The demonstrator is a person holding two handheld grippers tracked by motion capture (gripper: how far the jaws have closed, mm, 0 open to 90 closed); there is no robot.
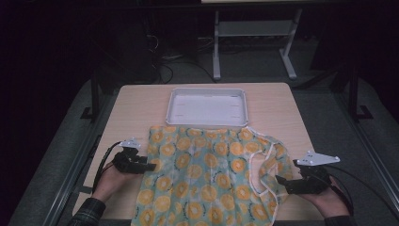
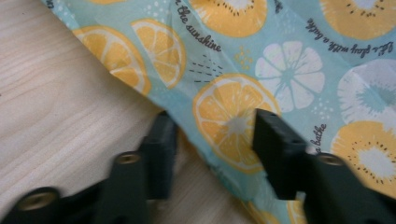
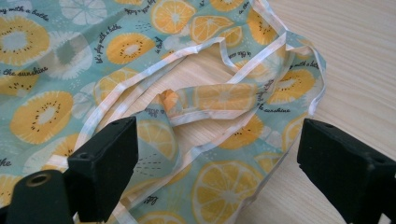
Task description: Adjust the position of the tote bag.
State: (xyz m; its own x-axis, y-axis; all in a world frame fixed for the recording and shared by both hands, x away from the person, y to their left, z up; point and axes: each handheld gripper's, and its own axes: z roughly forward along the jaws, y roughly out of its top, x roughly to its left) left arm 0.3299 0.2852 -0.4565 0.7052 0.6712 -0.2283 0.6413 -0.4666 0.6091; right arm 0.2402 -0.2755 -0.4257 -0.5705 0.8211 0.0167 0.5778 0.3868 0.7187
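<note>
Citrus-print apron [image 1: 207, 174]: thin, limp, light cloth; best pinched at hems. Left tool [image 2: 212, 140] half closed astride left edge, grip uncertain; right tool [image 3: 217, 158] agape over white-trimmed strap.

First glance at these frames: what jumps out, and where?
The fruit-print garment, turquoise with orange citrus slices, sprawls over the near half of the wooden table. Behind it, at the far edge, sits a white tray. The left gripper sits at the cloth's left edge with the hem between its jaws, and the right gripper stands wide open by the white-trimmed straps on the right.
</note>
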